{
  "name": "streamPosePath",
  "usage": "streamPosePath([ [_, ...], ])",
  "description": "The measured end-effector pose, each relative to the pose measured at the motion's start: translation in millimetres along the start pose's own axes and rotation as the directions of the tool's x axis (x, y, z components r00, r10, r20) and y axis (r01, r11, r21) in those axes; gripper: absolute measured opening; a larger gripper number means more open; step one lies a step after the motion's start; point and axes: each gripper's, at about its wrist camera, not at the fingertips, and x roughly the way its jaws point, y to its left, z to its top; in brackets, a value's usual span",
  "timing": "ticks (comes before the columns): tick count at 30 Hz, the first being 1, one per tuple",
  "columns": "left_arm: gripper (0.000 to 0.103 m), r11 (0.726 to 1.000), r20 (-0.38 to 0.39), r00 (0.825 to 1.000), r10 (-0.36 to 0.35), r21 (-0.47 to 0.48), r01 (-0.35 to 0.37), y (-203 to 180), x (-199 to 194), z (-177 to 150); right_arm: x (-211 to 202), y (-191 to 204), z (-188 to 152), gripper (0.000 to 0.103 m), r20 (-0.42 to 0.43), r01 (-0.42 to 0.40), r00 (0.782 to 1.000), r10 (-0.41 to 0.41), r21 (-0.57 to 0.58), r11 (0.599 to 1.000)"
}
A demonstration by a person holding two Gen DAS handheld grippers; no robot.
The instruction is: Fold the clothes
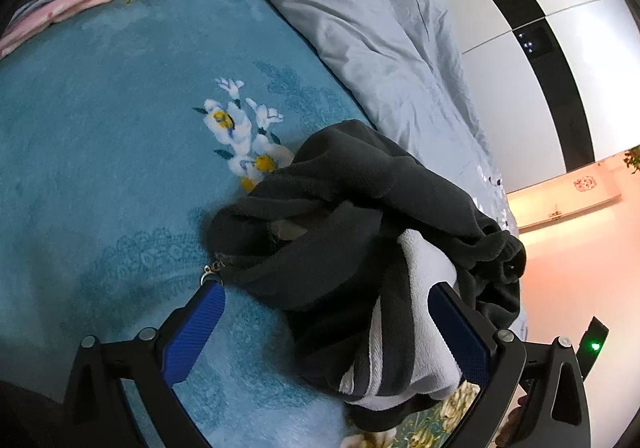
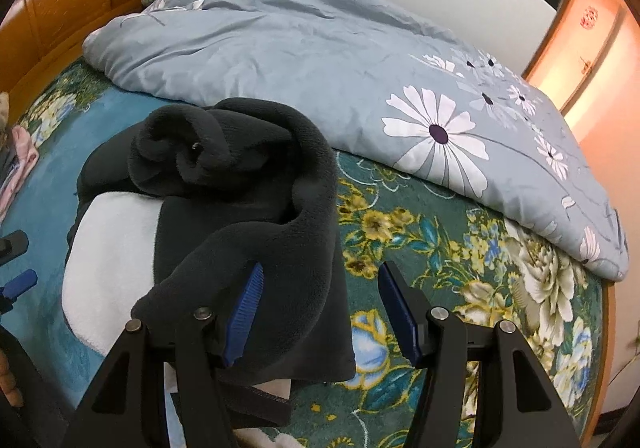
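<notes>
Left wrist view: my left hand-held gripper (image 1: 326,306) stands wide over the bunched dark fleece garment (image 1: 360,200) near the bed's (image 1: 100,128) front edge, gripping nothing. Right wrist view: my right hand-held gripper (image 2: 320,284) is half-open and empty, one finger (image 2: 246,312) against the fleece — I'd pinch a clean hem before spreading it flat.
</notes>
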Motion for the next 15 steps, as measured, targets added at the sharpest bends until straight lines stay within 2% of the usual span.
streamPosePath([
  [3, 0.103, 0.999, -0.004, 1.000, 0.008, 0.044, -0.008, -7.4, 5.3, 4.8, 4.7, -6.1, -4.0, 0.061, -0.013, -0.011, 1.000, 0.011, 0.010, 1.000],
  [8, 0.103, 0.981, -0.009, 0.995, 0.102, 0.169, -0.100, -21.7, 19.6, 14.6, 12.9, -15.6, -8.6, 0.061, -0.042, -0.025, 0.999, 0.027, 0.044, 0.999],
  [12, 0.103, 0.946, -0.014, 0.984, 0.177, 0.279, -0.167, -34.0, 30.0, 29.9, 16.4, -30.4, -12.5, 0.061, -0.065, -0.023, 0.997, 0.028, 0.086, 0.996],
  [15, 0.103, 0.900, -0.012, 0.971, 0.237, 0.379, -0.215, -46.1, 37.6, 44.1, 17.4, -39.0, -14.4, 0.061, -0.082, -0.023, 0.996, 0.033, 0.120, 0.993],
])
